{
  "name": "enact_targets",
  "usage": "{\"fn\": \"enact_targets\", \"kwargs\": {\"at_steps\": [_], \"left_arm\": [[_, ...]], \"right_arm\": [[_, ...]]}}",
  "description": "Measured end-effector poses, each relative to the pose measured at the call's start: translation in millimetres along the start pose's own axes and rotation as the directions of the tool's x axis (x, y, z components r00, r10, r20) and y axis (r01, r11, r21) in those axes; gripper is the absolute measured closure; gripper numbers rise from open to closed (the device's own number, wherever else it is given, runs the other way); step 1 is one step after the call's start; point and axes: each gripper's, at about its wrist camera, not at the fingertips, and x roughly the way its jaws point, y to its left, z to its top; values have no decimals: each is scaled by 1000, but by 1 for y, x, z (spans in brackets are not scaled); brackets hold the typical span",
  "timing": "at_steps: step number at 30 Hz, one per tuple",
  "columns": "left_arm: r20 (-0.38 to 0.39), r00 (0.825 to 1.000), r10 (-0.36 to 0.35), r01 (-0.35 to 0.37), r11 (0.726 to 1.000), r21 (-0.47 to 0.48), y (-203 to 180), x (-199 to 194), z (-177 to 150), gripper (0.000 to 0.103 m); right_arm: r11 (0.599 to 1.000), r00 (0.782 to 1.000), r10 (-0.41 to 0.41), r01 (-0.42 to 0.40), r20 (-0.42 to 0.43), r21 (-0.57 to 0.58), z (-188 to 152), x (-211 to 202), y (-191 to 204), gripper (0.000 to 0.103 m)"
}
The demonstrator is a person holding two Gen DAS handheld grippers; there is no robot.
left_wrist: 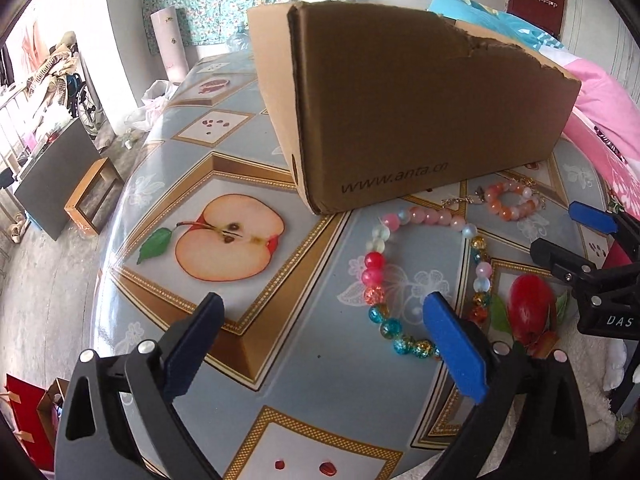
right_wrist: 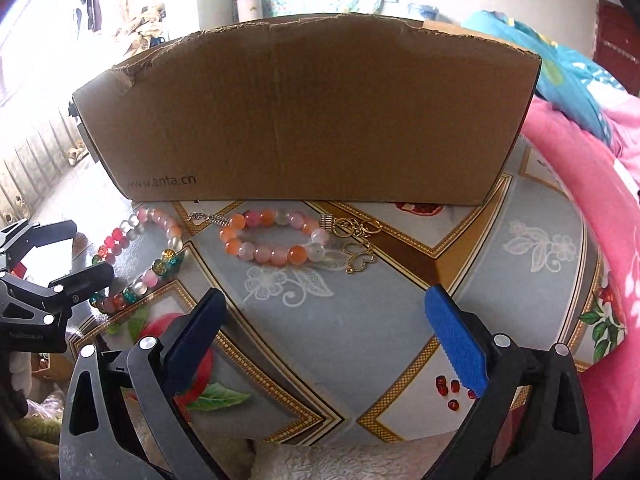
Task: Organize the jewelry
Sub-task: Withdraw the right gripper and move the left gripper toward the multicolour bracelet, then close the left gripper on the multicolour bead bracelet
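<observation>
A multicolour bead bracelet [left_wrist: 374, 276] [right_wrist: 168, 258] lies on the fruit-patterned table [left_wrist: 280, 360] [right_wrist: 340, 340], in front of a cardboard box [left_wrist: 400, 100] [right_wrist: 300, 112]. An orange-and-pink bead bracelet [left_wrist: 508, 200] [right_wrist: 248, 248] with a gold charm [right_wrist: 360, 260] lies nearer the box. My left gripper [left_wrist: 324, 304] [right_wrist: 86, 248] is open and holds nothing; its blue right finger overlaps the near arc of the multicolour bracelet. My right gripper [right_wrist: 326, 296] [left_wrist: 560, 232] is also open and holds nothing, just short of the orange-and-pink bracelet.
The box stands as a tall wall behind both bracelets. Pink bedding [right_wrist: 592, 200] [left_wrist: 608, 112] lies along the table's right side. On the left the table edge drops to the floor, where a wooden stool [left_wrist: 94, 196] stands. White fleece [right_wrist: 340, 460] sits at the near edge.
</observation>
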Motion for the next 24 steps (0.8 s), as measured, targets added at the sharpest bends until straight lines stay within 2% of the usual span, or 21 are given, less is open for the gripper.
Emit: {"fn": "enact_targets", "kwargs": {"at_steps": [3,6,9,12,13,15,18,24], "left_arm": [[21,1000,0,0,1000,1,0,-1,-2,5],[52,999,-2,2,1000,6,0,-2,-7,5],[53,998,-19,18,1000,22,2,-2,-5,5],[60,998,-11,8,998,57,1,-4,-3,7],[67,997,-22,18,998,62,1,-6,-3,11],[73,996,-50,45,996,71,0,-10,-1,18],[64,994,-87,81,993,85,-2,-10,5,35],[41,994,-99,92,984,152,-14,-6,13,63]], "right_arm": [[999,1000,-1,1,7,50,4,-2,-14,10],[998,996,46,-49,71,44,7,-18,-13,25],[980,979,186,-191,89,56,16,-26,-6,37],[950,952,301,-304,54,67,26,-19,7,50],[945,948,316,-319,42,67,29,-15,12,58],[936,939,344,-344,12,70,31,-9,23,64],[933,933,358,-355,-34,66,31,-1,37,73],[935,932,355,-352,-77,53,37,4,57,78]]}}
